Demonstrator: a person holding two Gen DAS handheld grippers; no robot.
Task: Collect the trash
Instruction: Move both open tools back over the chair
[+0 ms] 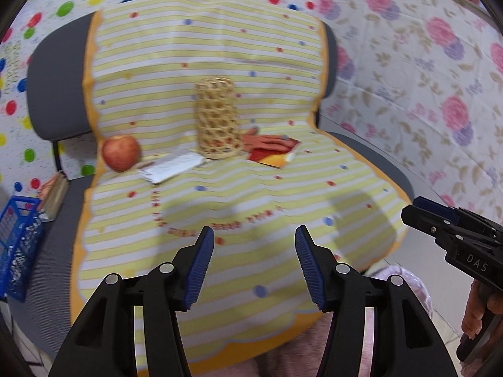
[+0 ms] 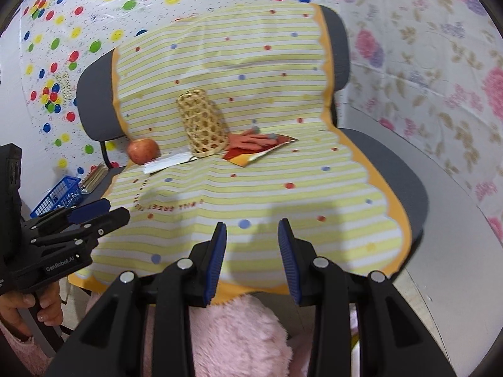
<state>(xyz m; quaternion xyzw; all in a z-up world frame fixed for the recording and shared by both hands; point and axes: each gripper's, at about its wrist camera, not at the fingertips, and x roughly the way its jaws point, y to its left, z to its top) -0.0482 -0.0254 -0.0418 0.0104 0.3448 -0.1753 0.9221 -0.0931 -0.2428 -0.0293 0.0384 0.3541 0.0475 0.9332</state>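
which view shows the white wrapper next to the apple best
The left wrist view: the white wrapper lies larger and nearer the middle there, flat between the apple and the woven basket. In the right wrist view it is smaller, a thin strip seen more edge-on.

1. My right black plastic two-finger gripper (image 1: 411, 212) bears "DAS" on its body.
2. My left black plastic two-finger gripper (image 2: 110, 212) bears "GenRobot.AI".
3. The yellow-striped seat cloth (image 2: 251, 188) carries red lettering, unreadable.
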